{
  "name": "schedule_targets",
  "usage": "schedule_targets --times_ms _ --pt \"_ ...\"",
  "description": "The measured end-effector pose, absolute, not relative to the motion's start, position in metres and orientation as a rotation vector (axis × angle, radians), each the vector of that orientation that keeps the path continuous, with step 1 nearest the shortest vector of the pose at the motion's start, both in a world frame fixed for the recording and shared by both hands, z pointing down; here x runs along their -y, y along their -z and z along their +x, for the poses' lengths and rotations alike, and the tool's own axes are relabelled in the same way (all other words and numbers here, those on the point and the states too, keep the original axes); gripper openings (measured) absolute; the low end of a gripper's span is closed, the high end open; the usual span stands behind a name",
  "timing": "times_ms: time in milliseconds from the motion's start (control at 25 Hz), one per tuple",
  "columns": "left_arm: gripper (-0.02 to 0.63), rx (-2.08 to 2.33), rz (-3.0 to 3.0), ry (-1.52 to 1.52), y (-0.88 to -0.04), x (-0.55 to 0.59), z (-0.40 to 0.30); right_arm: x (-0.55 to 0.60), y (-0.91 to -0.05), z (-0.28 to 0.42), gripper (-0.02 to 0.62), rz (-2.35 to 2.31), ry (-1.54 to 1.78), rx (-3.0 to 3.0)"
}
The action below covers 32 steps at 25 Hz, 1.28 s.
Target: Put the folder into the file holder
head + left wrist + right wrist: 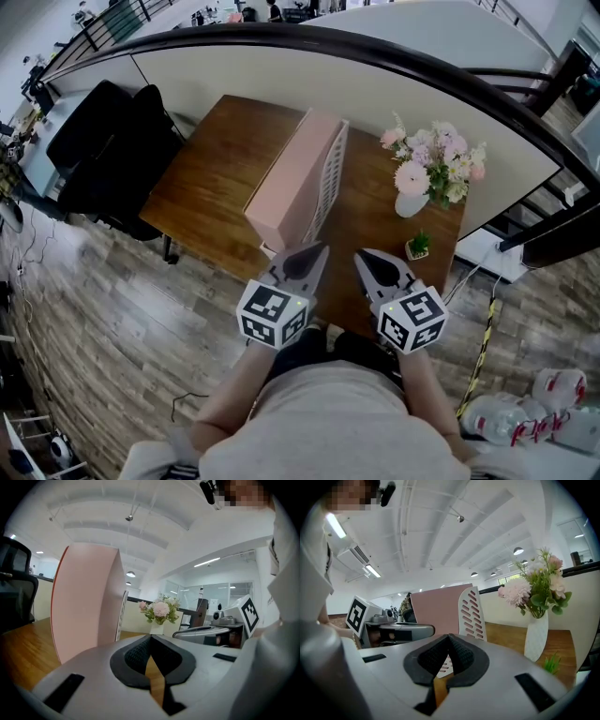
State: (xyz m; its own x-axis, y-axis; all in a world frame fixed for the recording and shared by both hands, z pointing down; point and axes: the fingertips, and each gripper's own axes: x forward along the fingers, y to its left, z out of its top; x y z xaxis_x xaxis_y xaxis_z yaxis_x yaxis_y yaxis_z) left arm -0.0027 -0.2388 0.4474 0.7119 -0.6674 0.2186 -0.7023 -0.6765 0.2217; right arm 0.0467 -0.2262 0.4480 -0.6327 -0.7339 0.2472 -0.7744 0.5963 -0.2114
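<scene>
The pink folder stands upright inside the white slotted file holder on the wooden table. Both grippers hover at the table's near edge, just short of the holder. My left gripper is shut with nothing between its pads. Beside it my right gripper is also shut and empty. In the left gripper view the folder rises ahead on the left, the holder at its right side, beyond my left gripper. The right gripper view shows folder and holder past my right gripper.
A white vase of pink flowers and a small green plant in a pot stand on the table's right part. Black office chairs sit to the left of the table. A curved partition runs behind it.
</scene>
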Motion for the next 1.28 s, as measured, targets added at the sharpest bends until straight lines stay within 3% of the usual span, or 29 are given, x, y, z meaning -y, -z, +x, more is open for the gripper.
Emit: schedule_targets --times_ms 1280 --pt "0.012 1.022 2.61 -0.153 -0.453 0.236 0.012 0.215 -0.441 0.033 0.009 1.147 -0.385 2.77"
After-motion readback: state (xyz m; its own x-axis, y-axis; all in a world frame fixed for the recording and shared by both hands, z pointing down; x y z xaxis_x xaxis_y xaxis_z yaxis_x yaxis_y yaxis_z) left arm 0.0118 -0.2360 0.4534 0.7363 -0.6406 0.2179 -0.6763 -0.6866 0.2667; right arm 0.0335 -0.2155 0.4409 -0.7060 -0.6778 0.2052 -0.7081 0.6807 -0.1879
